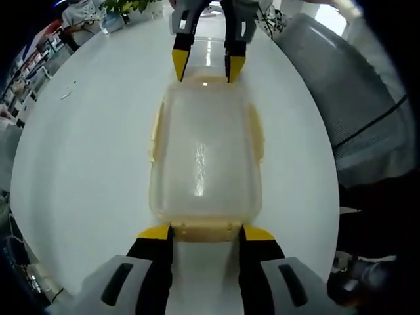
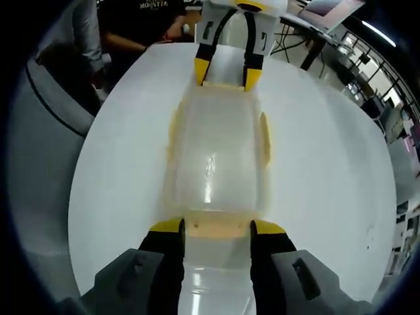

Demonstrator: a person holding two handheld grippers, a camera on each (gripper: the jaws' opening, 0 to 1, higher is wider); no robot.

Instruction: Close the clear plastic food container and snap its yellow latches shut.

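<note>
The left gripper (image 1: 205, 231) sits nearest in the left gripper view, jaws spread, one yellow tip at each corner of the near end latch (image 1: 205, 231) of the clear plastic food container (image 1: 205, 154). That container lies lengthwise straight ahead of the jaws on the round white table (image 1: 85, 164), lid down on it. At its far end the right gripper (image 1: 209, 65) faces back, jaws likewise parted and bracketing the opposite end.

The right gripper view mirrors this: its own tips flank the end latch nearest to it (image 2: 216, 228), the container runs away ahead, and the left gripper meets it at the far end.

Risks, as I judge them: both pairs of jaws straddle the end latches without clasping them, so a push from one end alone would likely slide the light box across the smooth table rather than snap anything. Uneven pressure could tilt the lid and leave a side latch unseated. Whether the lid is fully seated all round is hard to tell through the cloudy plastic.

Count: one container, one lid, four yellow latches, being two end ones and two side latches (image 1: 256, 131), and two grippers. A person (image 2: 141, 29) stands beyond the table's far edge.
</note>
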